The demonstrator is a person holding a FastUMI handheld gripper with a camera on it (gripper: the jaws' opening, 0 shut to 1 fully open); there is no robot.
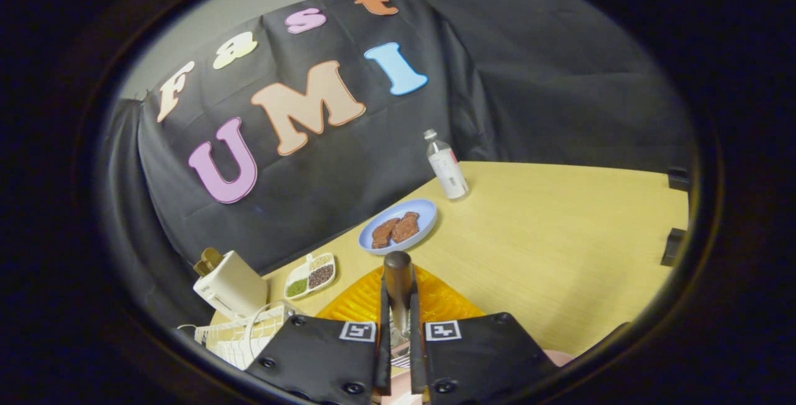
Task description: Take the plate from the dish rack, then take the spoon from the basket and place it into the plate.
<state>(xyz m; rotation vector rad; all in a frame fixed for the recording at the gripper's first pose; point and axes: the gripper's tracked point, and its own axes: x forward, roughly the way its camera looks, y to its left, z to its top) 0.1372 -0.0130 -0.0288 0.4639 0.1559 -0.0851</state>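
I have the hand-held gripper (399,330) pinching the spoon (398,287) by its stem, bowl end up, to carry it above the orange plate (360,299) lying, I think, near the worktop (547,237) edge beside the dish rack (239,336)

One spoon (398,287) stands pinched between the two fingers (379,324) of the one gripper (399,330). One orange plate (364,299) lies just beyond them. At eleven o'clock: one dish rack (239,336), one toaster (230,283), one seasoning dish (310,275). At twelve o'clock: one blue plate (426,212) holding two brown slices (396,229). At one o'clock: one bottle (446,165).
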